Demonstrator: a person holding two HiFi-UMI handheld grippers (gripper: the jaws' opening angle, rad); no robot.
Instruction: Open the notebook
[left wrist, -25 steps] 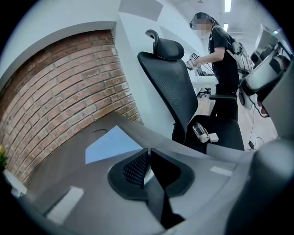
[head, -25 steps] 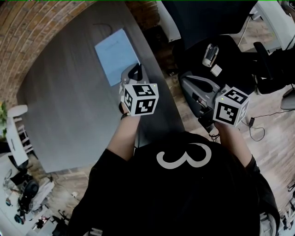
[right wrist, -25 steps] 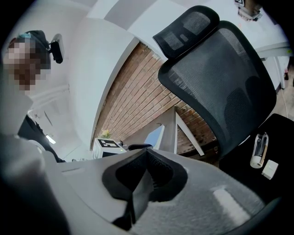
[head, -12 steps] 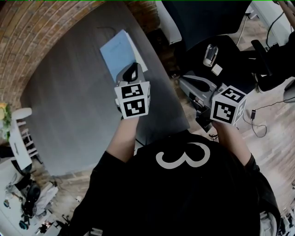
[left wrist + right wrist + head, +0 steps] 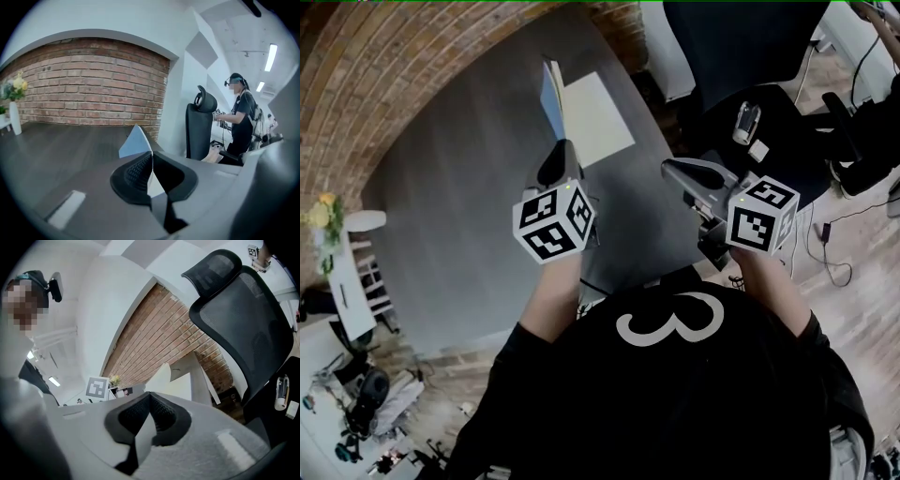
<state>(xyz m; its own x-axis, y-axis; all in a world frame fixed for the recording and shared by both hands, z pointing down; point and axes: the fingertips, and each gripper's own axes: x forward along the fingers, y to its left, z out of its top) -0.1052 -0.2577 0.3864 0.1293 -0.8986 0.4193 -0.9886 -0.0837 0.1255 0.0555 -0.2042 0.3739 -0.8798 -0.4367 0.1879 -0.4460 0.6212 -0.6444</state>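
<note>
notebook (image 5: 592,120) lay on the grey table (image 5: 459,216) by the brick wall (image 5: 403,66), blue cover (image 5: 551,94) pinched up in the left gripper (image 5: 151,155). right gripper (image 5: 149,394) was empty, jaws together, near the black office chair (image 5: 243,319).

Legible characters: one large white numeral "3" (image 5: 673,319), printed on the wearer's black shirt (image 5: 581,403), head view. Coded signs, black-and-white squares without letters: on the cube (image 5: 553,222) of the left gripper (image 5: 151,164); on the cube (image 5: 762,217) of the right gripper (image 5: 149,401); one square marker (image 5: 97,387) on a white panel, right gripper view.
</note>
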